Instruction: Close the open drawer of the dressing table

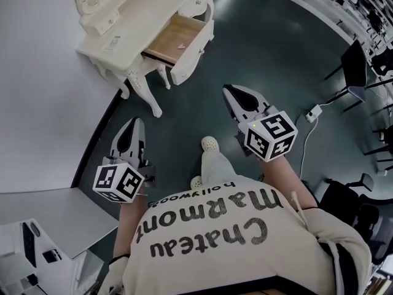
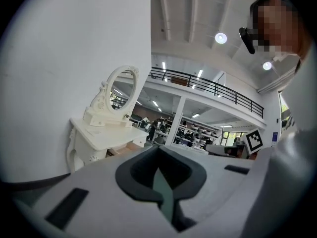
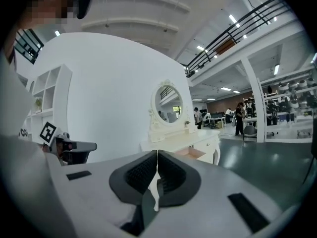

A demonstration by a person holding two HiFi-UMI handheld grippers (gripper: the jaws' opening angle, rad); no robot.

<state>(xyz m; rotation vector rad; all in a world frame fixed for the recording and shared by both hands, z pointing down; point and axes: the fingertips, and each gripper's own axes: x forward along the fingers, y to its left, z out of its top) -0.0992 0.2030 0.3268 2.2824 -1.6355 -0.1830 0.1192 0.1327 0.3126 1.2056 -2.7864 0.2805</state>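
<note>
Drawer stands pulled out of the white dressing table at the far left, its wooden inside showing. Nearer, the left gripper hangs above the dark floor, jaws together and empty, well apart from the table. To its right, the right gripper points toward the drawer, likewise closed on nothing.

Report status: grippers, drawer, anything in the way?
Left gripper and right gripper: jaws shut, empty, short of the dressing table. Drawer open. No obstacle seen between.
</note>
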